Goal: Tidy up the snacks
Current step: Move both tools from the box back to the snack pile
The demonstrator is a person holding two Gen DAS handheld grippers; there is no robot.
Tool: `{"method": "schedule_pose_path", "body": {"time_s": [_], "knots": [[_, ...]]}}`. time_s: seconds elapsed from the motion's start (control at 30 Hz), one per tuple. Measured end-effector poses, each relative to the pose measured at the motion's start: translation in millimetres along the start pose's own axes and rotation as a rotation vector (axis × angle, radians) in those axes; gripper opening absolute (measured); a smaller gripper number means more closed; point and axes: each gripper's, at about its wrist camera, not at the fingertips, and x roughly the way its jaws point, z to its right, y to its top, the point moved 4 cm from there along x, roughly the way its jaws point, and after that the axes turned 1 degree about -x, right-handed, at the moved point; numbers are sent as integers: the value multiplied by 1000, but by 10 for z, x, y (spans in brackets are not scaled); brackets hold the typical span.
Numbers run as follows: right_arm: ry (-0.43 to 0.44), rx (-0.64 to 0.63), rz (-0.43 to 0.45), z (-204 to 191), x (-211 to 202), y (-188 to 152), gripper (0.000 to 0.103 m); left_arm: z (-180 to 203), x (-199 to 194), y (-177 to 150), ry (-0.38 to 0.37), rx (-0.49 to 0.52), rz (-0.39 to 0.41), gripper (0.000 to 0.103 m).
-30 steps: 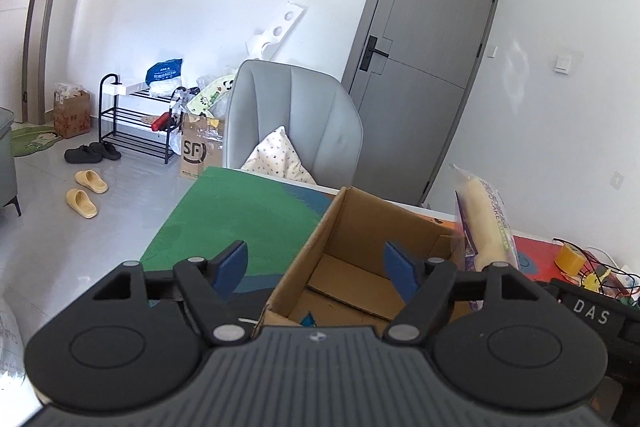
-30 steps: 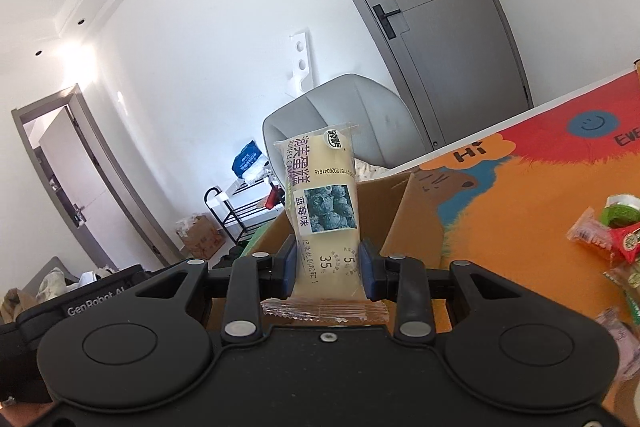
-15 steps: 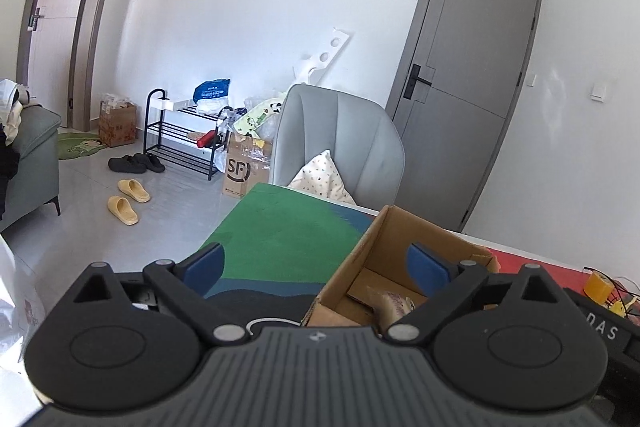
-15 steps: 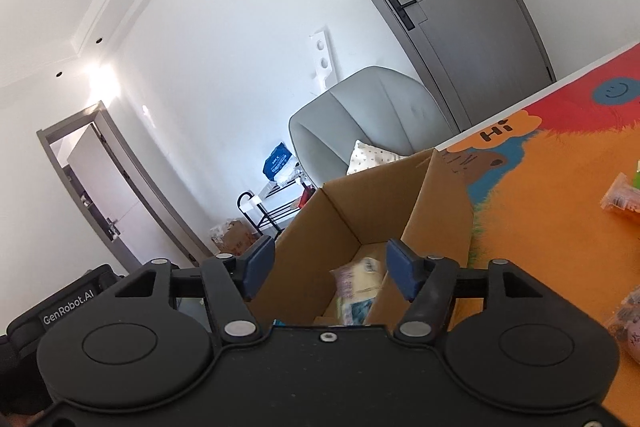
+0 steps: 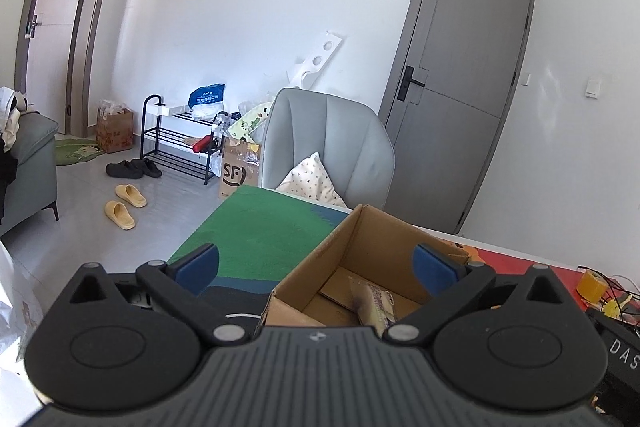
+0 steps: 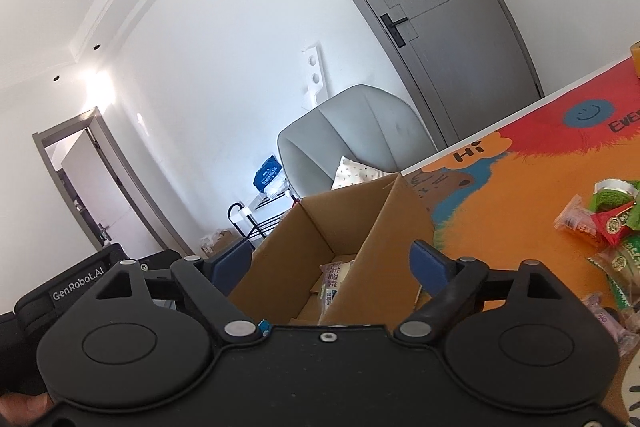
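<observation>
Box sits straight ahead of both grippers, open-topped, with one snack pack lying flat on its floor. In the right wrist view the right gripper has its jaws opening, and nothing is pressed between the blue pads; the pack lies beyond and below them, inside the box, with the box's near wall standing in the gap. In the left wrist view the left gripper has its jaws opening too, spread about as wide as they go and gripping nothing; the box's near corner shows between them and the pack lies just past it, toward the right-hand pad.

The step in hand looks like the end of a drop-off: one pack is in the box and both grippers are empty.

More snacks lie loose on the orange mat, well off to the right of the right gripper's jaws, a red and green pile with a clear wrapper beside it.

The next move probably calls for the right gripper to swing away from the box toward that pile, come down over one wrapper with the jaws wide, and close on it alone. The wrappers overlap, so singling one out may be fiddly, and crinkly film may slip.
</observation>
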Motion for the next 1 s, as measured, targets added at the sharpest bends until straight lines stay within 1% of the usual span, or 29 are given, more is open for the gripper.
{"method": "schedule_pose_path", "body": {"time_s": [0.13,0.53,0.8,1.0], "knots": [[-40,-11,8,76,-88,19,88,112,-56,-14,-34,13,5,102],[-141,-15,25,314,-390,44,89,473,-171,-142,-144,55,-17,102],[-238,-22,39,508,-657,68,89,722,-196,-321,-231,71,-65,102],[-302,-14,39,647,-792,84,89,852,-212,-452,-272,81,-94,102]]}}
